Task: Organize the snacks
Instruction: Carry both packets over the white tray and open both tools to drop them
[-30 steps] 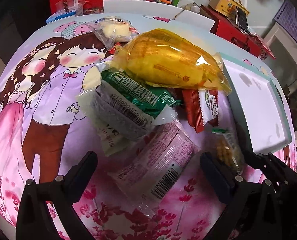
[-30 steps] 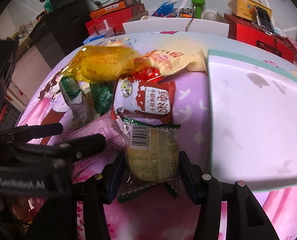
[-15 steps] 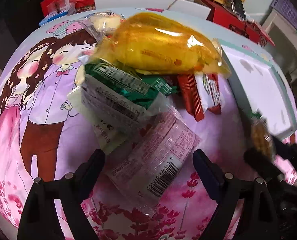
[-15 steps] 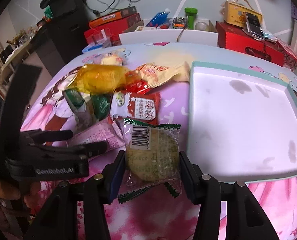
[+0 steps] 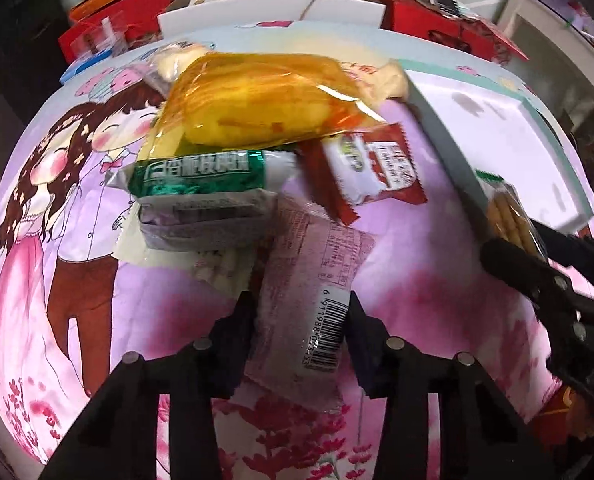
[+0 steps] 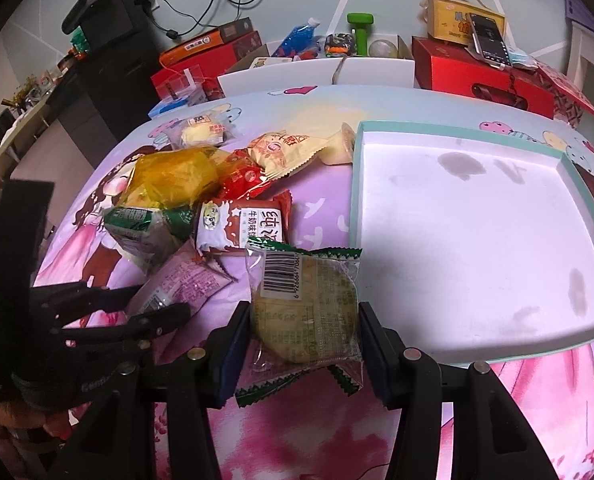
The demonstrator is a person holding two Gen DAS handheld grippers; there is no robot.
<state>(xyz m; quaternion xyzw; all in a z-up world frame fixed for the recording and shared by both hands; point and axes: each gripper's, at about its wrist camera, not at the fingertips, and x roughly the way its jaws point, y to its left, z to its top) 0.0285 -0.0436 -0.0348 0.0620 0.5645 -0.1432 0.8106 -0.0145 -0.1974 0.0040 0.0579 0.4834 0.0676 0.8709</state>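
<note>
My left gripper [image 5: 301, 320] is closing its jaws around the near end of the pink snack packet [image 5: 313, 280], which lies on the cartoon-print tablecloth [image 5: 37, 240] at the near edge of the snack pile. My right gripper [image 6: 303, 320] is clamped on a round biscuit in clear wrap [image 6: 305, 312], held just left of the white tray [image 6: 477, 240].
</note>
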